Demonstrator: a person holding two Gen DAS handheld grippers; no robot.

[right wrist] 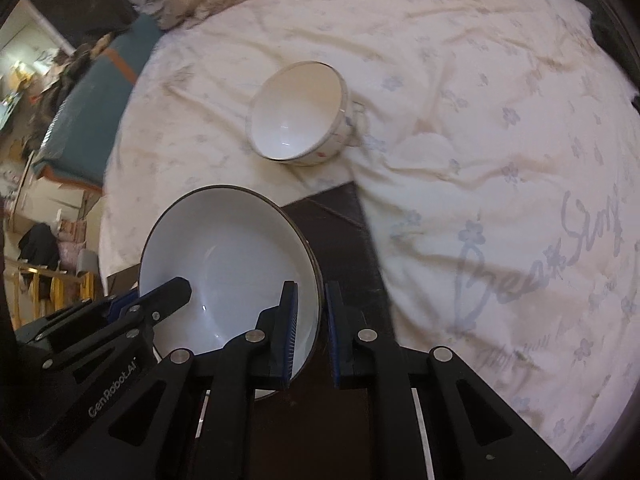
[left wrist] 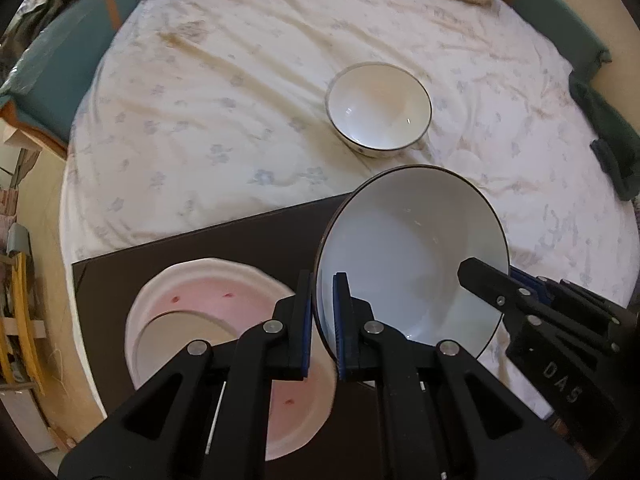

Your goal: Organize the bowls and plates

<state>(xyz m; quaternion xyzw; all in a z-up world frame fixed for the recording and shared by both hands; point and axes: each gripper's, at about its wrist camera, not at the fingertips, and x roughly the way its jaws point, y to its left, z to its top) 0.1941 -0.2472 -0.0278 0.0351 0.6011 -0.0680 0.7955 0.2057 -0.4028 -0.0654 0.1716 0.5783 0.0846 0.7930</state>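
Large bowl (left wrist: 408,256) (white, tilted), opposite rims clenched in both grippers' jaws

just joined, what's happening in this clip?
A person is sorting dishes on a bed with two handheld grippers. Both the left gripper and the right gripper are clamped on opposite sides of the rim of a large white bowl, holding it tilted over a dark board. A pink-stained plate sits on the board. A smaller bowl waits on the bedsheet beyond.
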